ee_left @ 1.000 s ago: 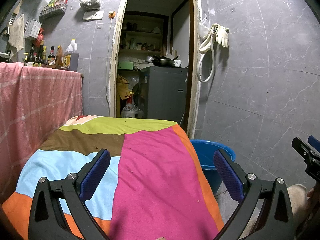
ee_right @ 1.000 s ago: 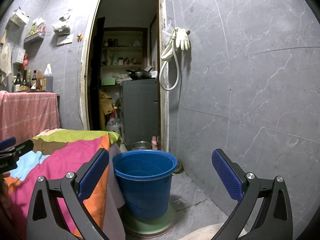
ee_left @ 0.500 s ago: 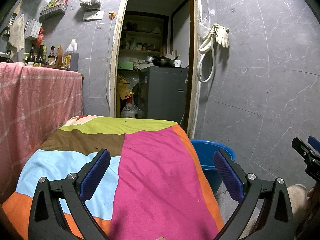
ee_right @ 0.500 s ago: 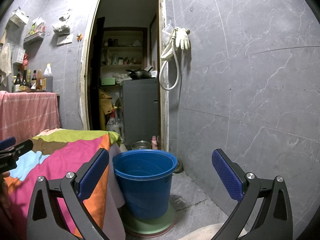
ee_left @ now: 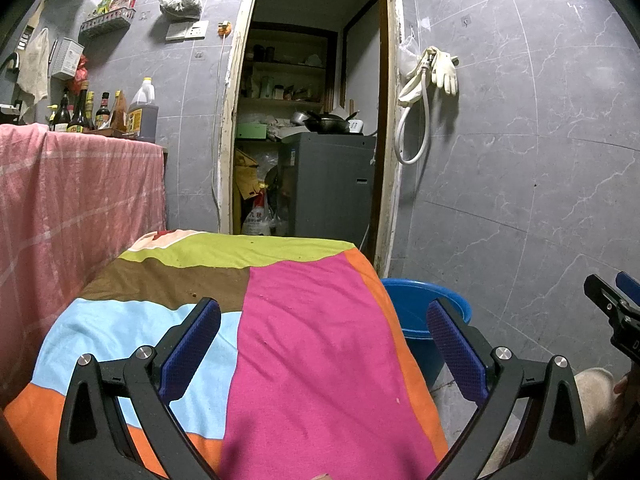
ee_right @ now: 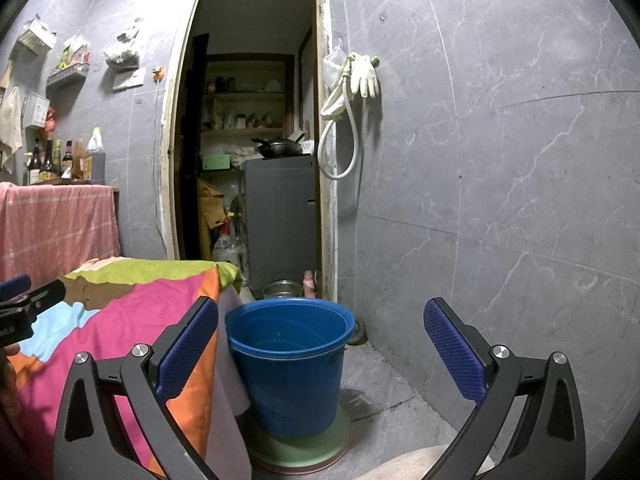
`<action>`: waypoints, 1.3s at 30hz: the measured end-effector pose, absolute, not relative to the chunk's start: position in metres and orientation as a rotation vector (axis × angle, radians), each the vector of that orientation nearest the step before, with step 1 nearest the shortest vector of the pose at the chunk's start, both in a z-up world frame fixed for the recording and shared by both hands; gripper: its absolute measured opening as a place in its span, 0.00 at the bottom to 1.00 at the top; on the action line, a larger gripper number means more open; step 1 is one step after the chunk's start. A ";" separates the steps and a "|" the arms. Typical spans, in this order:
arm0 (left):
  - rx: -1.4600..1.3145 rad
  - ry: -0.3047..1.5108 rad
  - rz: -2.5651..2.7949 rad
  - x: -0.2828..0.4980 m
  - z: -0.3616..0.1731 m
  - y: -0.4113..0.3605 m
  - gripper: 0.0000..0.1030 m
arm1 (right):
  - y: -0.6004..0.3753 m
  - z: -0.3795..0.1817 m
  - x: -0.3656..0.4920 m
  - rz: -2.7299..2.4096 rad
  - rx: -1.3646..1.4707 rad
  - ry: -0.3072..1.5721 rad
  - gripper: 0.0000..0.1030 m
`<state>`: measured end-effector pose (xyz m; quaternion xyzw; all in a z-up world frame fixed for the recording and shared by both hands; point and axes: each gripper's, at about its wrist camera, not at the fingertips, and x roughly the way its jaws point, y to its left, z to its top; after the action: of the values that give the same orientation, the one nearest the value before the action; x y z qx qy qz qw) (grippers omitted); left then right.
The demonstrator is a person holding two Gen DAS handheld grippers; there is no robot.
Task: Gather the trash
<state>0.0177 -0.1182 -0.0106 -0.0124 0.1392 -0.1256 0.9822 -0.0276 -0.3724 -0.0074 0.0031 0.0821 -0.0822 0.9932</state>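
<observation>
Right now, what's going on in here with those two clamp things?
A person holds a hand-held gripper in each hand, and both are open and empty. The left hand-held gripper hovers over a table draped in a colourful patchwork cloth. The right hand-held gripper points at a round blue plastic bucket on the grey tiled floor beside the table. The job is collecting trash, but nothing has been picked up, and no obvious trash shows on the cloth.

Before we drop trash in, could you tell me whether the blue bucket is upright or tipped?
Upright: the blue bucket stands on a green base, open mouth up.
</observation>
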 end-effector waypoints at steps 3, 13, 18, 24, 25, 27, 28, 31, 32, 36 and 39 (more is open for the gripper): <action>-0.026 0.279 -0.253 0.017 -0.011 -0.118 0.98 | -0.372 -0.007 -0.028 -0.165 0.006 0.165 1.00; -0.030 0.280 -0.243 0.016 -0.011 -0.117 0.98 | -0.373 -0.007 -0.027 -0.165 0.006 0.165 1.00; -0.033 0.279 -0.214 0.015 -0.011 -0.113 0.98 | -0.373 -0.007 -0.027 -0.165 0.007 0.166 1.00; -0.023 0.274 -0.204 0.015 -0.012 -0.112 0.98 | -0.373 -0.007 -0.027 -0.164 0.006 0.166 1.00; -0.023 0.274 -0.205 0.016 -0.012 -0.112 0.98 | -0.373 -0.007 -0.028 -0.165 0.006 0.166 1.00; -0.021 0.272 -0.204 0.016 -0.012 -0.112 0.98 | -0.373 -0.008 -0.028 -0.164 0.006 0.166 1.00; -0.020 0.272 -0.204 0.016 -0.012 -0.112 0.98 | -0.373 -0.008 -0.028 -0.164 0.006 0.167 1.00; -0.023 0.275 -0.204 0.016 -0.012 -0.112 0.98 | -0.373 -0.008 -0.028 -0.164 0.007 0.167 1.00; -0.024 0.275 -0.203 0.016 -0.013 -0.111 0.98 | -0.373 -0.007 -0.028 -0.164 0.007 0.166 1.00; -0.025 0.274 -0.198 0.015 -0.012 -0.112 0.98 | -0.373 -0.007 -0.028 -0.164 0.006 0.167 1.00; -0.025 0.272 -0.197 0.015 -0.012 -0.111 0.98 | -0.373 -0.007 -0.028 -0.165 0.007 0.168 1.00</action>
<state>0.0150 -0.1106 -0.0118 -0.0125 0.1356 -0.0981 0.9858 -0.0281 -0.3725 -0.0071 0.0035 0.0837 -0.0823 0.9931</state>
